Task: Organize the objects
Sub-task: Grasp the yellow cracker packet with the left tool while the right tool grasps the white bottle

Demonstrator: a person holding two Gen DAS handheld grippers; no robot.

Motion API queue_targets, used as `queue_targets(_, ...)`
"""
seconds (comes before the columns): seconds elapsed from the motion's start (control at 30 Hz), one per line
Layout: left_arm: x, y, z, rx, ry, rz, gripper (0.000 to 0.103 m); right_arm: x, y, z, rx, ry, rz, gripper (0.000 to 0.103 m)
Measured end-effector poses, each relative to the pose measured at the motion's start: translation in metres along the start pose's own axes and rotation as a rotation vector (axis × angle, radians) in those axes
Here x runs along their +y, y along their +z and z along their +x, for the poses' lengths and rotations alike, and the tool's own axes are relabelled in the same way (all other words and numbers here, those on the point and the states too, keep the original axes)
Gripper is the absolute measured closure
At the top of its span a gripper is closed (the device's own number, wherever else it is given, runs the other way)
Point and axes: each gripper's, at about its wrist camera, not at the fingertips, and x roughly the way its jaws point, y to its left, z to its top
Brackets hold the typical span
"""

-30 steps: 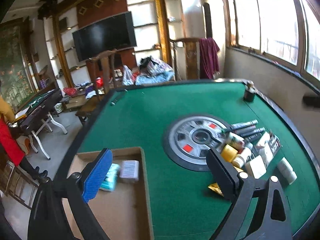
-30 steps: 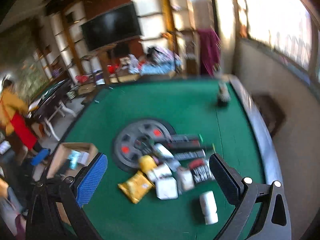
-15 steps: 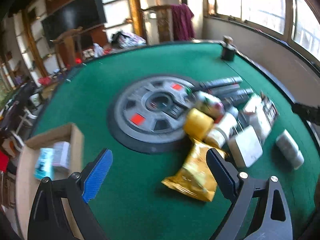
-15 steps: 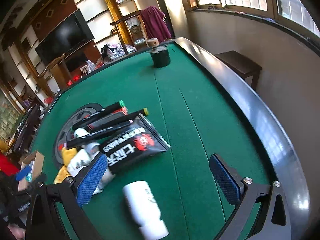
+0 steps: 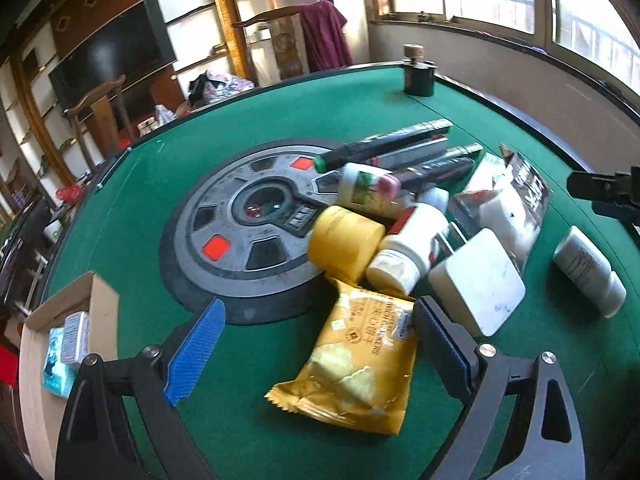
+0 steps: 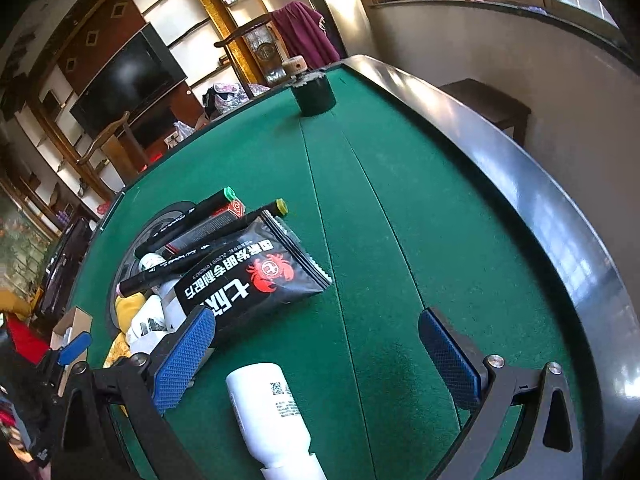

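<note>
yellow snack bag (image 5: 352, 364) between wide-open left gripper (image 5: 316, 344), right gripper (image 6: 316, 356) wide, empty

White bottle's (image 6: 276, 420) cap cut off

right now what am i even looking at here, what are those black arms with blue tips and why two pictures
There is no robot here. A person holds a hand gripper in each hand, and each carries a wide-angle camera looking out along its two fingers. One picture is from the left gripper, the other from the right gripper. The blue tips are rubber pads.

Both look down on a green table with a pile of things: a yellow snack bag, a black snack bag, markers, and a white bottle lying alone. A cardboard box sits at the left.

Both grippers are open and hold nothing.
</note>
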Motion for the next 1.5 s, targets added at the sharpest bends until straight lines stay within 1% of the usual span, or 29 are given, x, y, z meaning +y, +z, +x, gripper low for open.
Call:
queue_targets(0.03,-0.003,-0.001,0.002,0.016,-0.012,0.012,0.009,0.000,0.000,0.001,0.005,0.003,0.004,0.000)
queue_targets(0.1,-0.015,-0.006,0.011,0.078,-0.028,0.065,0.009,-0.001,-0.001,0.001,0.006,0.004,0.006,0.000)
queue_targets(0.13,-0.017,-0.008,0.010,0.059,-0.026,0.064,0.012,0.000,-0.001,0.001,0.006,0.004,0.005,0.000)
queue_targets(0.17,-0.019,-0.011,0.011,0.055,-0.042,0.063,0.019,0.001,0.000,0.002,0.006,0.004,0.003,0.000)
queue_targets(0.2,-0.018,-0.012,0.011,0.063,-0.089,0.041,0.049,0.001,-0.001,0.002,0.006,0.002,0.000,0.000)
queue_targets(0.23,-0.015,-0.012,0.012,0.074,-0.099,0.013,0.060,0.002,-0.001,0.002,0.005,-0.001,-0.005,0.000)
queue_targets(0.27,-0.012,-0.013,0.013,0.084,-0.106,-0.020,0.060,0.003,-0.002,0.002,0.005,-0.005,-0.011,0.000)
queue_targets(0.4,0.002,-0.021,0.012,0.082,-0.156,-0.124,0.060,0.008,-0.006,0.003,0.009,-0.010,-0.037,0.000)
queue_targets(0.53,0.019,-0.026,-0.011,0.052,-0.195,-0.214,0.060,0.015,-0.011,-0.005,0.025,0.015,-0.068,0.000)
queue_targets(0.67,0.027,-0.033,-0.036,0.011,-0.206,-0.252,0.060,0.033,-0.024,-0.010,0.050,-0.044,-0.177,0.001)
queue_targets(0.7,0.027,-0.035,-0.039,0.007,-0.208,-0.259,0.060,0.038,-0.027,-0.009,0.052,-0.066,-0.210,0.005)
queue_targets(0.73,0.028,-0.038,-0.042,0.002,-0.203,-0.265,0.060,0.046,-0.031,-0.007,0.056,-0.099,-0.255,0.013)
queue_targets(0.77,0.029,-0.039,-0.046,-0.003,-0.197,-0.267,0.060,0.052,-0.033,-0.005,0.060,-0.123,-0.287,0.018)
queue_targets(0.83,0.036,-0.040,-0.052,-0.011,-0.190,-0.266,0.060,0.062,-0.039,0.004,0.088,-0.166,-0.333,0.041)
queue_targets(0.87,0.039,-0.043,-0.056,-0.013,-0.190,-0.270,0.060,0.064,-0.041,0.008,0.103,-0.170,-0.339,0.047)
queue_targets(0.9,0.042,-0.048,-0.061,-0.016,-0.187,-0.276,0.060,0.065,-0.043,0.013,0.122,-0.171,-0.341,0.060)
queue_targets(0.93,0.044,-0.049,-0.064,-0.019,-0.183,-0.280,0.060,0.065,-0.045,0.015,0.121,-0.180,-0.347,0.065)
queue_targets(0.97,0.048,-0.051,-0.069,-0.024,-0.178,-0.284,0.060,0.067,-0.046,0.014,0.111,-0.195,-0.360,0.065)
queue_targets(1.0,0.052,-0.055,-0.075,-0.030,-0.169,-0.288,0.060,0.066,-0.048,0.013,0.116,-0.192,-0.358,0.065)
queue_targets(1.1,0.064,-0.065,-0.087,-0.048,-0.151,-0.311,0.060,0.060,-0.049,0.008,0.133,-0.136,-0.316,0.065)
queue_targets(1.3,0.094,-0.080,-0.108,-0.087,-0.115,-0.370,0.060,0.052,-0.046,-0.011,0.157,0.090,-0.185,0.065)
queue_targets(1.4,0.115,-0.090,-0.118,-0.106,-0.084,-0.405,0.060,0.062,-0.044,-0.022,0.146,0.162,-0.175,0.065)
queue_targets(1.5,0.136,-0.101,-0.128,-0.119,-0.047,-0.436,0.060,0.086,-0.048,-0.036,0.110,0.202,-0.211,0.065)
